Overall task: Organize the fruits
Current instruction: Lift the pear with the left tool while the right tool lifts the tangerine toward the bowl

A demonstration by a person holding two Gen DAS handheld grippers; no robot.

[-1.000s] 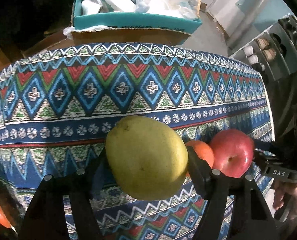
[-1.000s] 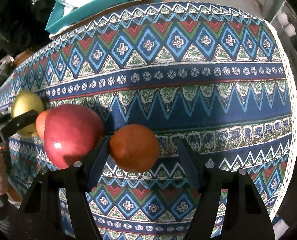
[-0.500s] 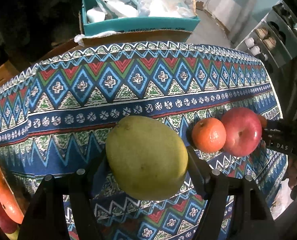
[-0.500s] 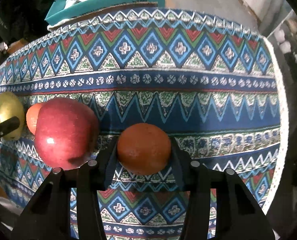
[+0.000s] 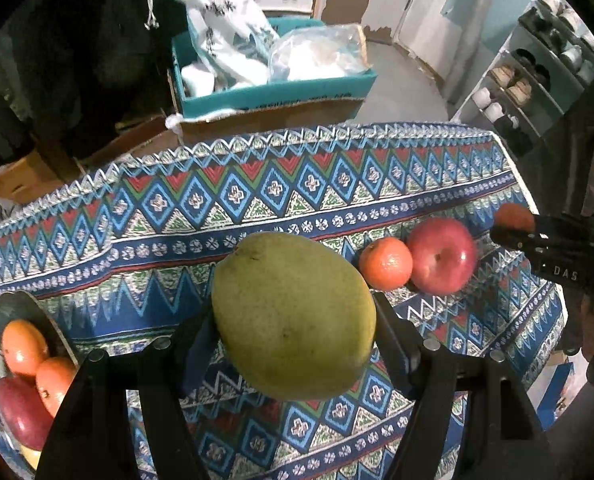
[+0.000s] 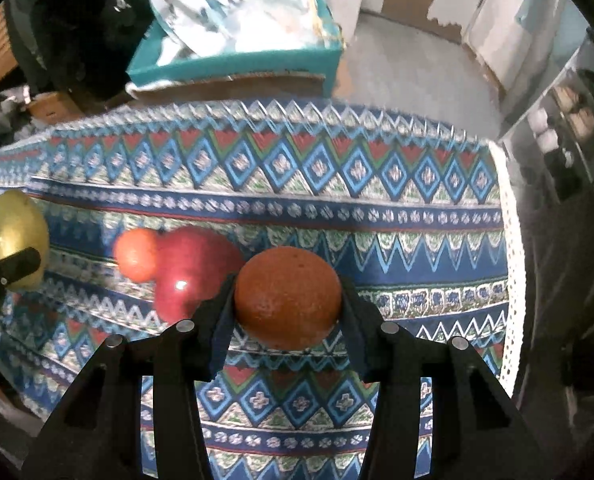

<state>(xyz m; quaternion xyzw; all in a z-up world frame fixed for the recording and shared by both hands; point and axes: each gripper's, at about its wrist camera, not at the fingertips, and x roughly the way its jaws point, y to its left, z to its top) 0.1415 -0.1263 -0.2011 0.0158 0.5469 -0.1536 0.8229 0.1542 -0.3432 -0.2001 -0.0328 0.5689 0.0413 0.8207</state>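
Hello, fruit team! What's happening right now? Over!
Left gripper shut on pear. Right gripper shut on orange. Apple, tangerine on cloth. Nothing in the way.

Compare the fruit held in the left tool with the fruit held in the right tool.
The pear in the left tool is yellow-green; the orange in the right tool is dull orange-brown. The pear is egg-shaped and plainly wider than the round orange, so the left jaws stand further apart. The pear's skin looks smooth with small specks; the orange's is pitted. Both are clamped between the jaws and held above the patterned tablecloth.
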